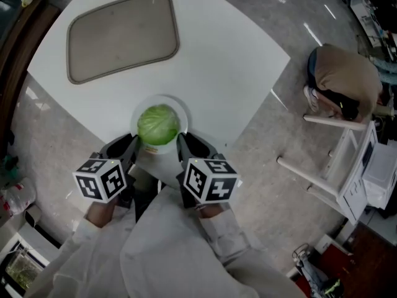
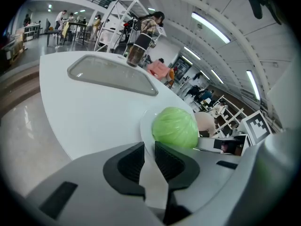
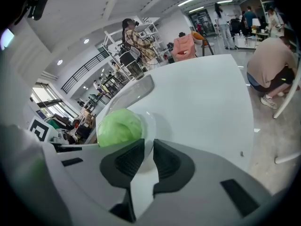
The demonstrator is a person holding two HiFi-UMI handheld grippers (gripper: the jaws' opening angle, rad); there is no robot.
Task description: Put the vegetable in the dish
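Holding a gripper in each hand, we see our white sleeves (image 1: pixel 162 248) nearest, and just beyond them the two marker cubes, one on the left (image 1: pixel 100 179) and one on the right (image 1: pixel 209 179). Past the cubes, the left gripper (image 1: pixel 129 148) and the right gripper (image 1: pixel 186 146) reach forward side by side to the near edge of the white table (image 1: pixel 236 54). There they meet the white dish (image 1: pixel 181 112), one on each side of its near rim. Each gripper's own view shows its dark jaws drawn close, with only a thin gap, and the dish's rim runs into that gap. So we read both pairs of jaws as clamped on the dish.

The vegetable (image 1: pixel 158 124), a round pale green leafy head, sits in the dish just beyond the jaw tips, and neither gripper touches it.

Farther back on the table, toward the far left, lies a tan tray (image 1: pixel 123 36) with rounded corners, well apart from the dish. Off the table to the right, a white frame (image 1: pixel 332 157) stands on the grey floor. Beyond it a person in a tan top (image 1: pixel 344 79) is crouched low.
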